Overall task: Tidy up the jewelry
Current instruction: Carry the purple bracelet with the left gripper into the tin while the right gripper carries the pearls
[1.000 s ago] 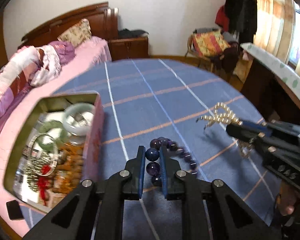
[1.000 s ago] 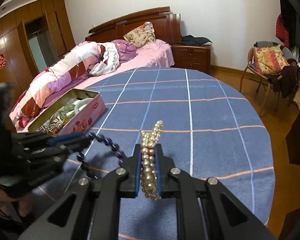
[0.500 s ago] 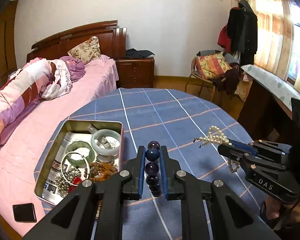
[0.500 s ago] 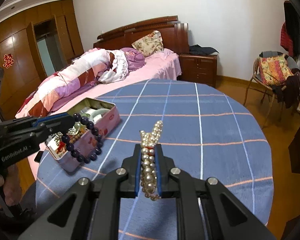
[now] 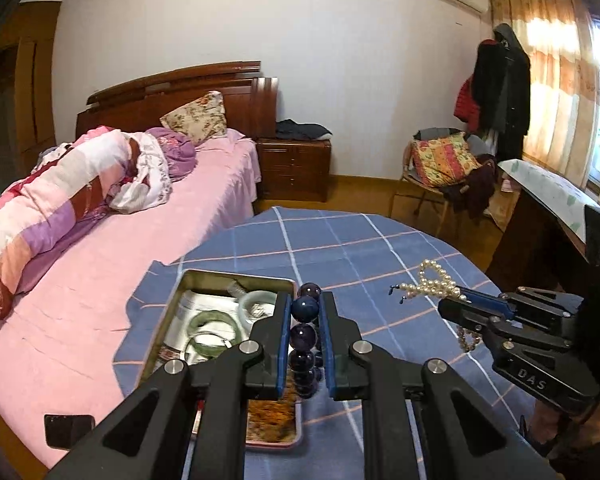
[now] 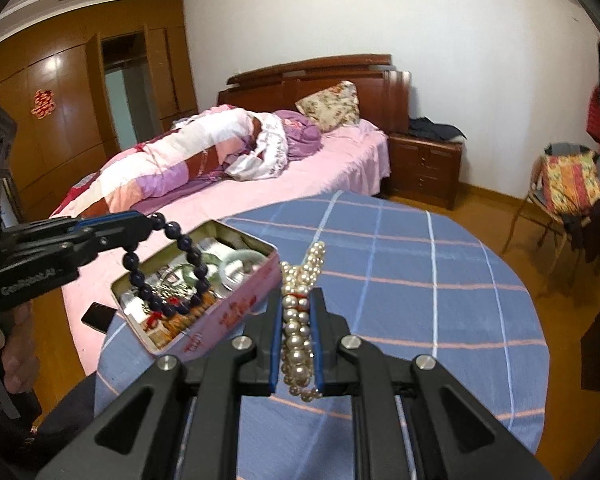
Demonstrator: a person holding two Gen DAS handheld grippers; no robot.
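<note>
My left gripper (image 5: 305, 304) is shut on a dark purple bead bracelet (image 5: 305, 336) and holds it in the air above the open tin (image 5: 168, 320); from the right wrist view the bracelet (image 6: 168, 272) hangs as a loop over the tin (image 6: 236, 312). The tin is pink-sided and holds jade bangles (image 5: 214, 322) and other jewelry. My right gripper (image 6: 298, 304) is shut on a pearl strand (image 6: 298, 320), held above the blue checked tablecloth (image 6: 420, 280), right of the tin. In the left wrist view the pearls (image 5: 432, 286) stick out of the right gripper (image 5: 456, 300).
The round table stands beside a pink bed (image 5: 100, 280) on the left. A black phone (image 5: 69, 430) lies on the bed edge near the tin. A nightstand (image 5: 294, 168), a chair with a cushion (image 5: 440, 164) and a desk (image 5: 548, 196) stand farther off.
Both grippers have risen from the table with their jewelry. The left gripper has carried the bead bracelet left, from over the cloth to above the tin.
</note>
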